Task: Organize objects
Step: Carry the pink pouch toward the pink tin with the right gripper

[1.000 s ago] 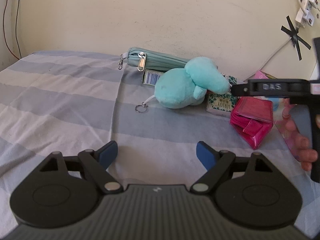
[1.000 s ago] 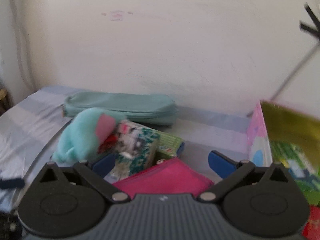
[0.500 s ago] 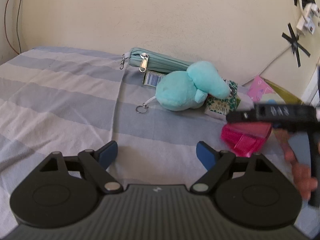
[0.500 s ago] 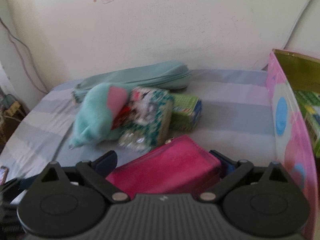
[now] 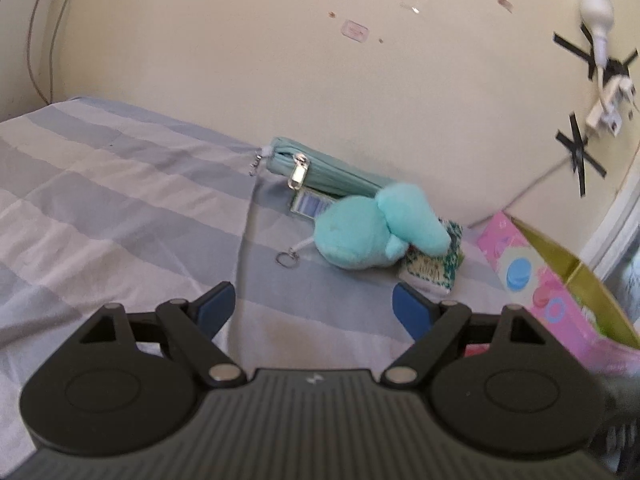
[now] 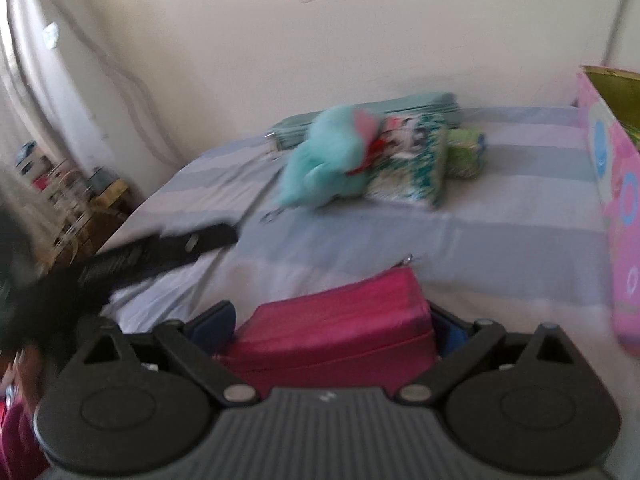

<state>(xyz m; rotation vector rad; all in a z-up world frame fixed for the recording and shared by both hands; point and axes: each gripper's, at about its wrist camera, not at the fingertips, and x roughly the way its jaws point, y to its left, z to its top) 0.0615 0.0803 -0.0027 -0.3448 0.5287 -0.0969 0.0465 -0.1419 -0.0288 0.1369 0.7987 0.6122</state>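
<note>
Magenta fabric zip pouch (image 6: 340, 320) clamped between right gripper (image 6: 332, 320) fingers, long axis crosswise, above striped bed (image 6: 500, 208); pink open box (image 6: 616, 200) at two o'clock. Left gripper (image 5: 314, 304) wide, empty.

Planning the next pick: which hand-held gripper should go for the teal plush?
Left. The left hand-held gripper is open and holds nothing, with the teal plush just ahead of it. The right hand-held gripper is clamped on the pink pouch.
</note>
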